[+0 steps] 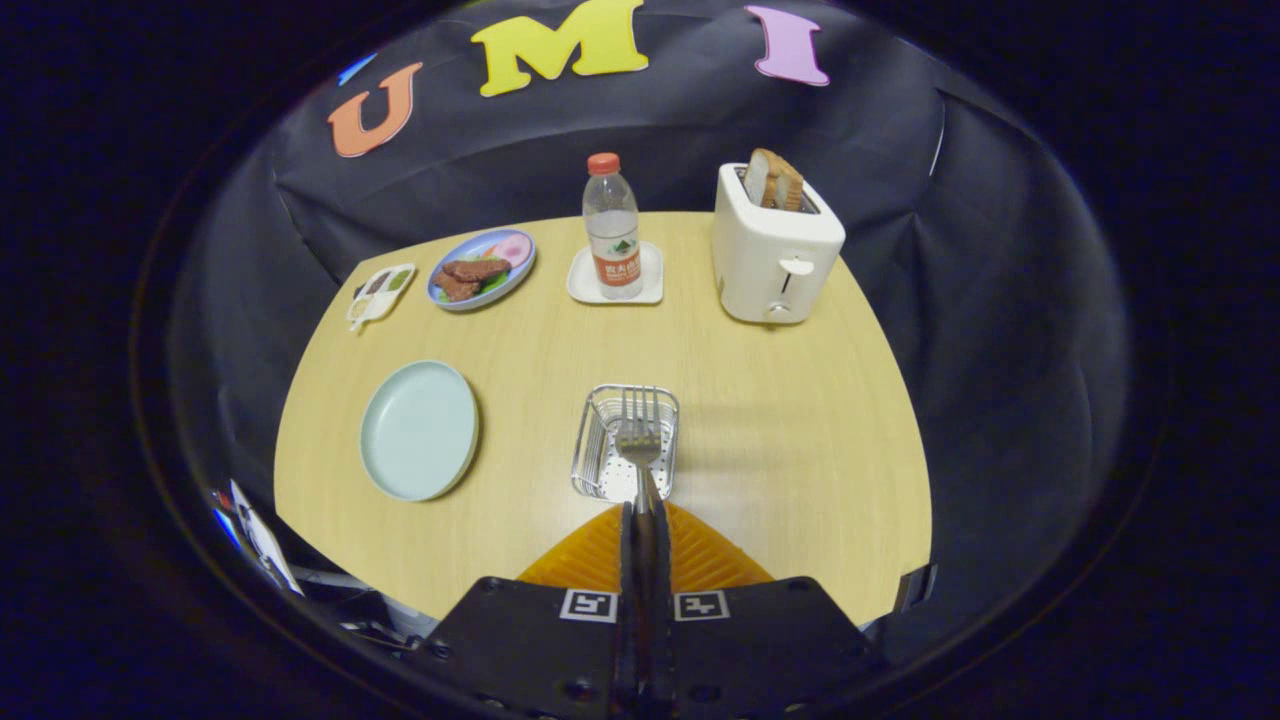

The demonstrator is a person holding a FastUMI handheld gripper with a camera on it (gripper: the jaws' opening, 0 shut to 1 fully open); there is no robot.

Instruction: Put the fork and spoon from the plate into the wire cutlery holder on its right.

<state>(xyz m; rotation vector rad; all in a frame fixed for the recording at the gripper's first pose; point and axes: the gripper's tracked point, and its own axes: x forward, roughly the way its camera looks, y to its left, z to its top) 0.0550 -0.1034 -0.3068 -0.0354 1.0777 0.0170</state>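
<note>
A metal fork [639, 432] is pinched by its handle between my two fingers, so my gripper [641, 512] is shut on it. Its tines point away from me and hang above the wire cutlery holder [600, 450], a small square chrome basket on the wooden table just ahead of the fingers. To the left of the holder lies a pale blue round plate [420, 429] with nothing on it. I cannot make out a spoon inside the basket or elsewhere.
At the back of the table stand a white toaster [775, 250] with bread slices, a water bottle [612, 230] on a white coaster, a blue plate of food [482, 268] and a small sauce dish [380, 293]. The black booth wall rises behind them.
</note>
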